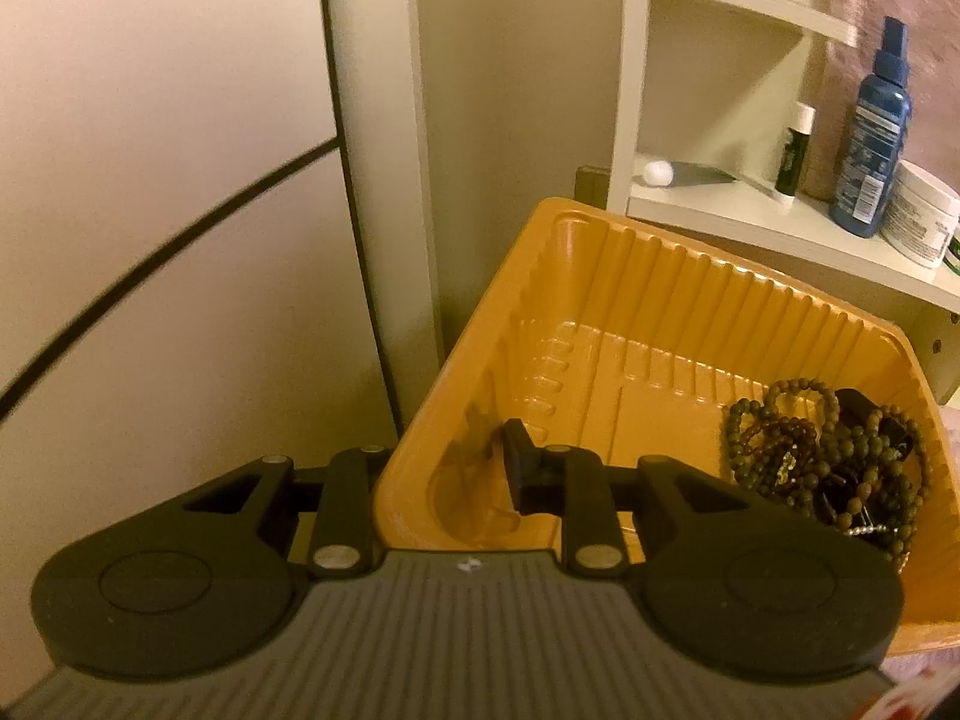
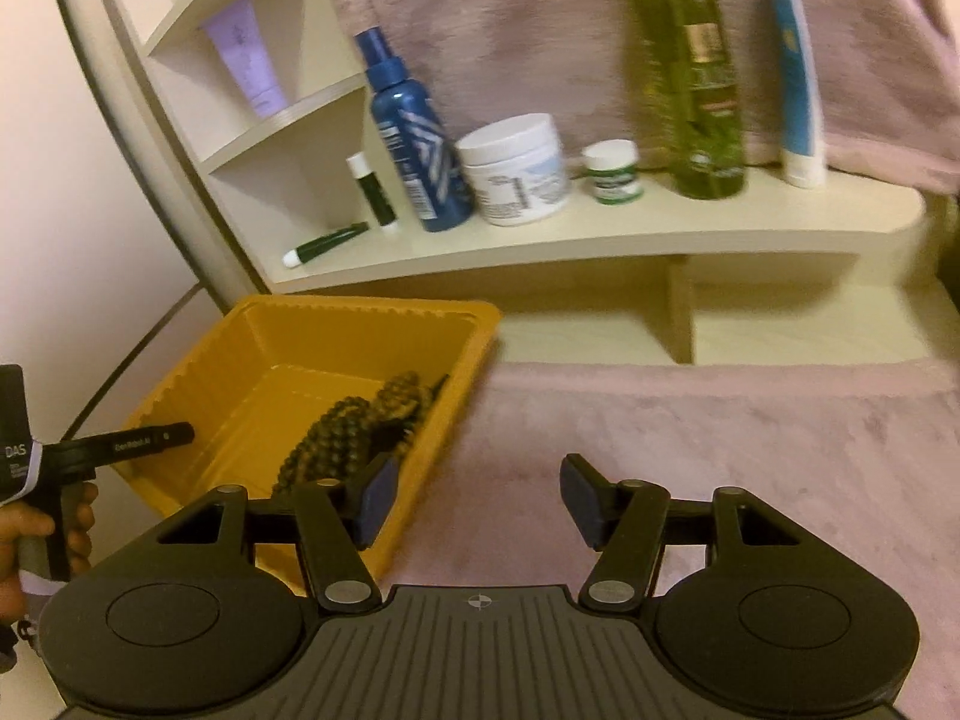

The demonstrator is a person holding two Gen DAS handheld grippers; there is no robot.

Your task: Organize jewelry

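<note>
An orange plastic tray (image 1: 600, 252) stands on a pink cloth, with a heap of dark beaded bracelets (image 1: 828, 462) in its right corner. My left gripper (image 1: 462, 468) straddles the tray's near left wall. One finger is inside the tray and the other is hidden outside under the rim, so the jaws are closed on the wall. In the right wrist view that finger (image 2: 150, 439) lies over the tray's (image 2: 384, 312) left rim, and a hand holds the handle. My right gripper (image 2: 477, 498) hangs open over the cloth just right of the tray and its beads (image 2: 354, 426), with nothing between its fingers.
Behind the tray, a cream shelf (image 2: 600, 240) carries a blue spray bottle (image 2: 414, 138), a white jar (image 2: 516, 168), a small green-labelled jar (image 2: 612, 171), a tall green bottle (image 2: 690, 72) and a blue tube (image 2: 795, 72). The pink cloth (image 2: 720, 432) spreads to the right. A wall runs along the left.
</note>
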